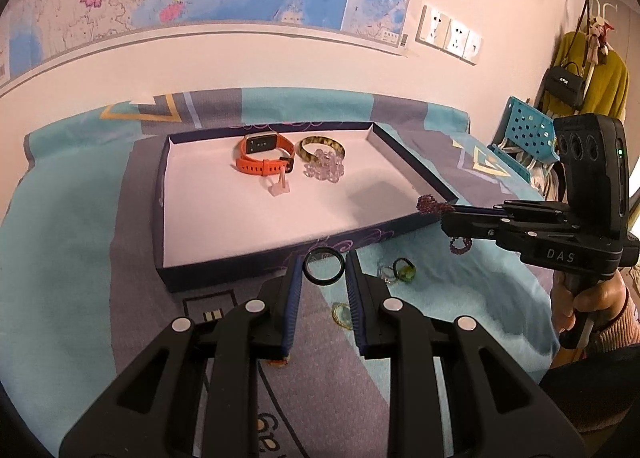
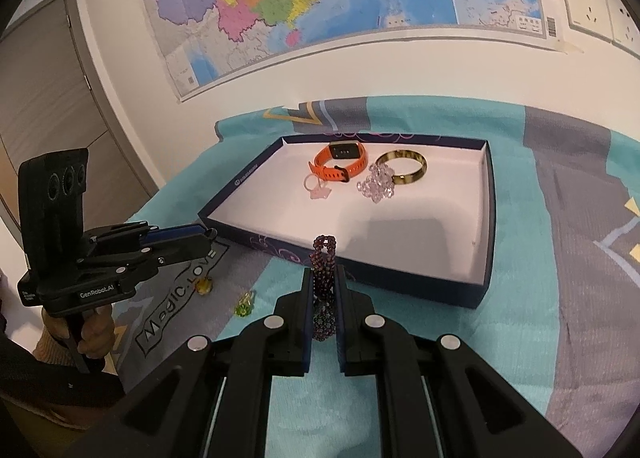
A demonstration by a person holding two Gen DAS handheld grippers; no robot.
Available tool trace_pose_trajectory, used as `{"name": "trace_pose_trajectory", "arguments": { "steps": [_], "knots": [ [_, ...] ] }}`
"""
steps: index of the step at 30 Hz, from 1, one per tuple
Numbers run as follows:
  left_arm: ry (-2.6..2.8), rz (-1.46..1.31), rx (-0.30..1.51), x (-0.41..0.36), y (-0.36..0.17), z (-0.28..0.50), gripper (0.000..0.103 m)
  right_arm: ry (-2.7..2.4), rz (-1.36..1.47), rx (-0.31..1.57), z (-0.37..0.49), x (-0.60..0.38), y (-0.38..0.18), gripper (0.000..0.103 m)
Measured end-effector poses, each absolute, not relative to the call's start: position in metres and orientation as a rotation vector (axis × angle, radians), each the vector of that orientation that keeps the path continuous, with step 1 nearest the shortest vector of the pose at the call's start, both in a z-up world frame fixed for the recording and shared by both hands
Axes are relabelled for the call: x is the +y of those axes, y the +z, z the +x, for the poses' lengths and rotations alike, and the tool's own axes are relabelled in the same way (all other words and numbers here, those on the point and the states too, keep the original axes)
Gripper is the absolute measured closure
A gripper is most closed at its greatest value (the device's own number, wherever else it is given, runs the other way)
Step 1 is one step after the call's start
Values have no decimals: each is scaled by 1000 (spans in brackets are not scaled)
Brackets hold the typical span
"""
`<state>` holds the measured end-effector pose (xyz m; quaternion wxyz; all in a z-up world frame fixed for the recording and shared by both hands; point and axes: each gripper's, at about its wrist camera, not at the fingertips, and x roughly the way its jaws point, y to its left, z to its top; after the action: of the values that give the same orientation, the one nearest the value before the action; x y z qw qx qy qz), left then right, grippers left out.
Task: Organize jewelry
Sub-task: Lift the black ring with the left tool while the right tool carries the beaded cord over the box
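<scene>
Jewelry split between tray [image 1: 224, 266] and cloth [image 1: 72, 258]. Left to right in the left view: inside the tray, an orange watch [image 1: 262, 155], a pink ring [image 1: 280, 187], a clear bead bracelet [image 1: 324, 167] and an amber bangle [image 1: 320, 145], all grouped toward the far wall. Left gripper [image 1: 323, 278] is pinched on a black ring [image 1: 324, 266], held flat at the fingertips, just short of the tray's near wall. Loose green ring [image 1: 404, 270] and yellow ring [image 1: 342, 314] lie on the cloth, near the tray. Right gripper [image 2: 323, 290] is clamped nearly closed on a dark red bead bracelet [image 2: 324, 258], its loop standing above the tips and the rest hanging between the jaws. Judgement: carry each piece over the near wall with clearance, lower close to the white floor, release on bare floor away from the cluster. Beads may snag on the wall edge; the smooth ring could roll if dropped from height.
</scene>
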<state>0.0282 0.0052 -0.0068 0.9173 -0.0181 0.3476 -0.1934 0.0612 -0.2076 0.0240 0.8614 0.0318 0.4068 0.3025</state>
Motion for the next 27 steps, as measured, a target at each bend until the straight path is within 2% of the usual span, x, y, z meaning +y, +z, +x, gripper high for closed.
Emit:
{"name": "trace_pose_trajectory", "arguments": {
  "steps": [27],
  "knots": [
    [-373, -19, 683, 0, 9, 59, 81, 632, 40, 801, 100, -201, 38, 95]
  ]
}}
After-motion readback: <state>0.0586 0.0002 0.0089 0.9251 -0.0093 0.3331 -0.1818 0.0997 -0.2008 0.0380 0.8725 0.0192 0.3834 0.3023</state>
